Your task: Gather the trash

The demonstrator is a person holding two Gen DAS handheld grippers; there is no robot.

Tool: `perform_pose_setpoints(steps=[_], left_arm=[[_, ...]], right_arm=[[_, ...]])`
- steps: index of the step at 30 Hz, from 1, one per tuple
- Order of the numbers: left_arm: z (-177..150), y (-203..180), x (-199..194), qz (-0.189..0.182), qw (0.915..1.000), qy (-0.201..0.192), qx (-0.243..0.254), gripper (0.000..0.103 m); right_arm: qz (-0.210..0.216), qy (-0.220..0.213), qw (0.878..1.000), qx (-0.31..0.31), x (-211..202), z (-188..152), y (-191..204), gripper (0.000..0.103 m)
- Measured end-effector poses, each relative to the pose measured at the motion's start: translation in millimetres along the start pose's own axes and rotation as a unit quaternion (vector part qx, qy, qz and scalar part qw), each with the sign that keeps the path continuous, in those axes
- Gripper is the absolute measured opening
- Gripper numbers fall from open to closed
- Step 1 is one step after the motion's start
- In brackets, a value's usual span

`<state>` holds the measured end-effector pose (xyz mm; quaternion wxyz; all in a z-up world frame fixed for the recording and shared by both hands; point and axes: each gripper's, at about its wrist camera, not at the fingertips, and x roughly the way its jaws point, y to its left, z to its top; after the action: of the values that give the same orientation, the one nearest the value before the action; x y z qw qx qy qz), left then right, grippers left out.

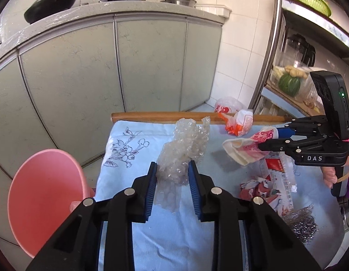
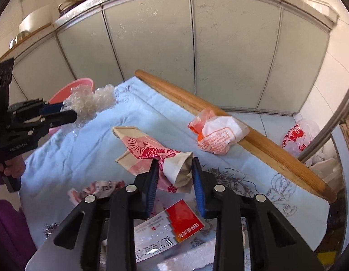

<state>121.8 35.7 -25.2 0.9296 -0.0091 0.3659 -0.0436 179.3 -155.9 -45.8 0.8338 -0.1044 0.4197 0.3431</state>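
Left fingers (image 1: pixel 151 180): clamped on bubble wrap (image 1: pixel 185 149)
Right fingers (image 2: pixel 154 176): pinching a red-and-white paper bag (image 2: pixel 151 155)
Pink bin (image 1: pixel 43 201): 9 o'clock of the left gripper (image 1: pixel 173 169)
Orange wrapper (image 2: pixel 217 133): 1 o'clock of the right gripper (image 2: pixel 174 171)

In the left wrist view, bare blue cloth (image 1: pixel 174 237) fills the lower centre, open for a pass. To the lower left the pink bin (image 1: pixel 45 198) stands just beside the table edge. The right side is crowded: the right gripper (image 1: pixel 260 145) with its paper bag (image 1: pixel 244 149), a crumpled wad (image 1: pixel 253 187) and a red-white packet (image 1: pixel 280 180). A wooden rail (image 1: pixel 151 115) and the cabinets (image 1: pixel 84 79) close off the upper frame.
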Motion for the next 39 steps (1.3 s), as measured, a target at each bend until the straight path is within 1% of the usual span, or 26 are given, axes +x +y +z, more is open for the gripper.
perform_pose_setpoints(steps=[6, 9, 15, 19, 23, 27, 32, 36, 39], left_arm=[[-0.9, 7.8, -34.7, -0.004, 0.9992, -0.037, -0.016, 0.027], [-1.4, 11.8, -53.6, 0.001, 0.9982, -0.056, -0.021, 0.027], [-6.7, 33.2, -91.1, 0.023, 0.9949, -0.087, -0.045, 0.027], [-14.4, 58.9, -112.9, 0.05, 0.991, -0.102, -0.07, 0.027], [-22.3, 83.4, -125.6, 0.078, 0.9861, -0.11, -0.097, 0.027], [-33.6, 107.8, -132.1, 0.109, 0.9808, -0.107, -0.121, 0.027], [-49.1, 131.1, -128.5, 0.149, 0.9748, -0.09, -0.14, 0.027], [-58.5, 140.4, -117.4, 0.184, 0.9713, -0.072, -0.133, 0.028], [-64.7, 150.0, -109.9, 0.195, 0.9693, -0.058, -0.138, 0.028]], right_arm=[[-0.007, -0.036, 0.999, 0.004, -31.0, 9.4, 24.1, 0.03], [-0.011, -0.05, 0.999, 0.001, -40.6, 16.7, 40.4, 0.03], [-0.018, -0.066, 0.998, -0.002, -44.8, 32.6, 75.8, 0.03], [-0.009, -0.075, 0.997, -0.014, -43.4, 44.3, 105.5, 0.03], [0.006, -0.079, 0.996, -0.029, -33.0, 58.1, 143.0, 0.03], [0.02, -0.076, 0.996, -0.038, -14.0, 72.3, 180.3, 0.03], [0.021, -0.06, 0.997, -0.043, 23.8, 86.8, 215.6, 0.03], [0.03, -0.037, 0.998, -0.042, 57.9, 95.0, 234.1, 0.03], [0.033, -0.021, 0.998, -0.05, 83.1, 99.7, 249.6, 0.03]])
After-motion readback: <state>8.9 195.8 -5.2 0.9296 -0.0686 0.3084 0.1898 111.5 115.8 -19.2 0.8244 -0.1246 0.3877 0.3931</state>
